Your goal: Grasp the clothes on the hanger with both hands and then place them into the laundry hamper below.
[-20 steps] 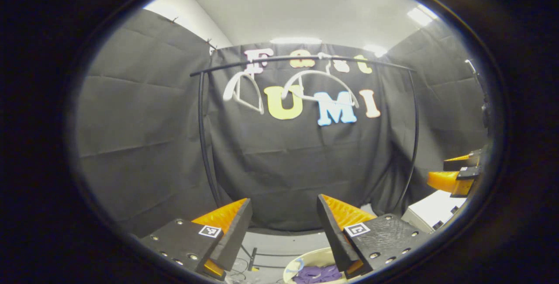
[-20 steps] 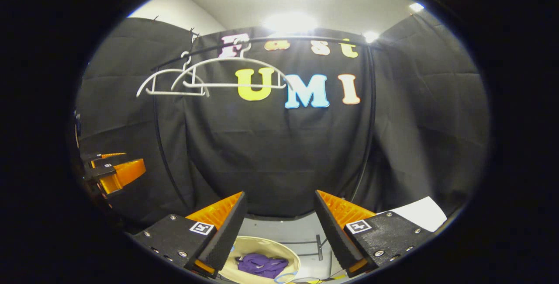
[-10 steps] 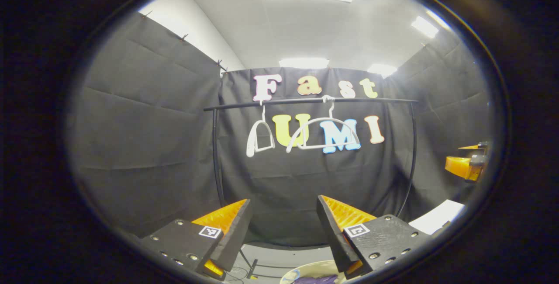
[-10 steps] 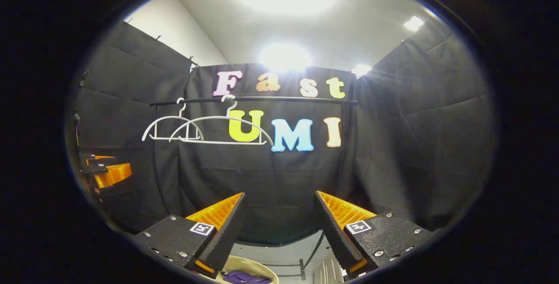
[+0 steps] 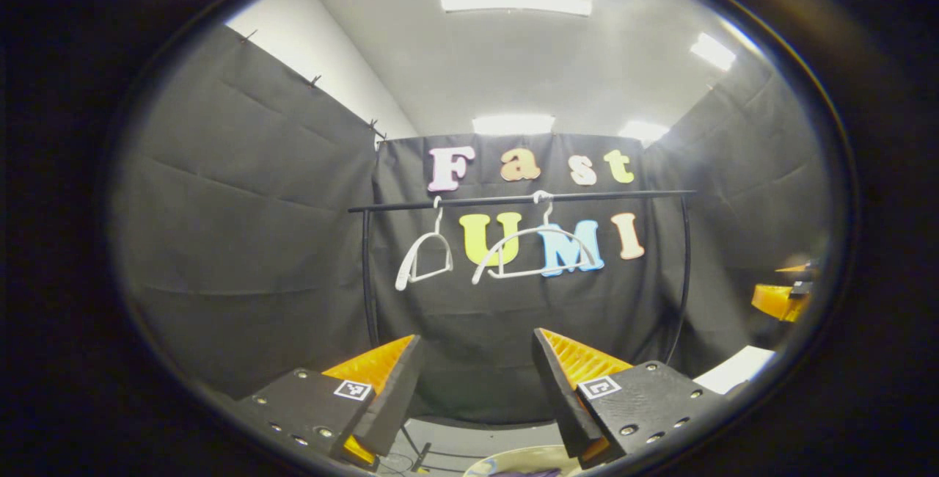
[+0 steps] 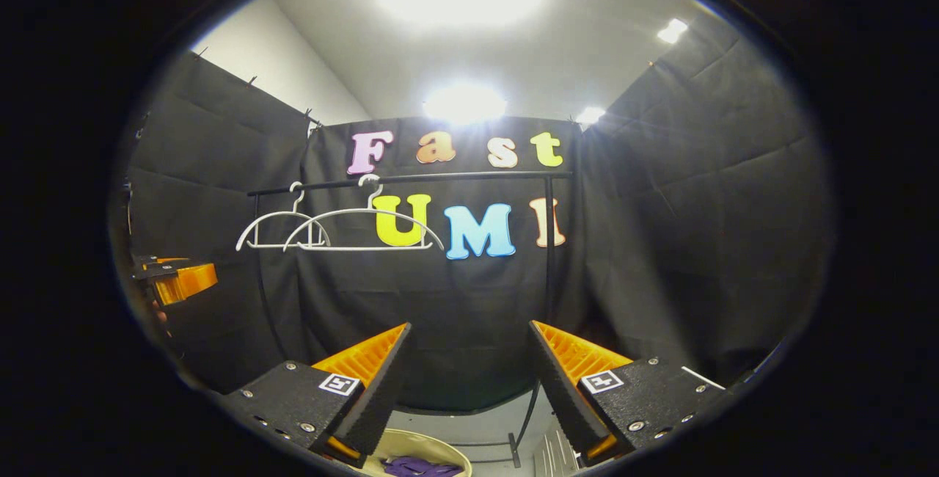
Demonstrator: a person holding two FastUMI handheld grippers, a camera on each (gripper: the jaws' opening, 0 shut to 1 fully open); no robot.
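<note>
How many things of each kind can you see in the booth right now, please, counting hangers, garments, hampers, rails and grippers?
Hangers: 2, white, both bare
Garments: 1, purple, in the hamper
Hampers: 1
Rails: 1
Grippers: 2, both open
Total: 7

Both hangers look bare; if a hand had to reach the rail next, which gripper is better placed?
Left gripper, probably: it points nearly straight at the hangers; from the right gripper they hang off to its left. Purple clothes lie in the hamper.
</note>
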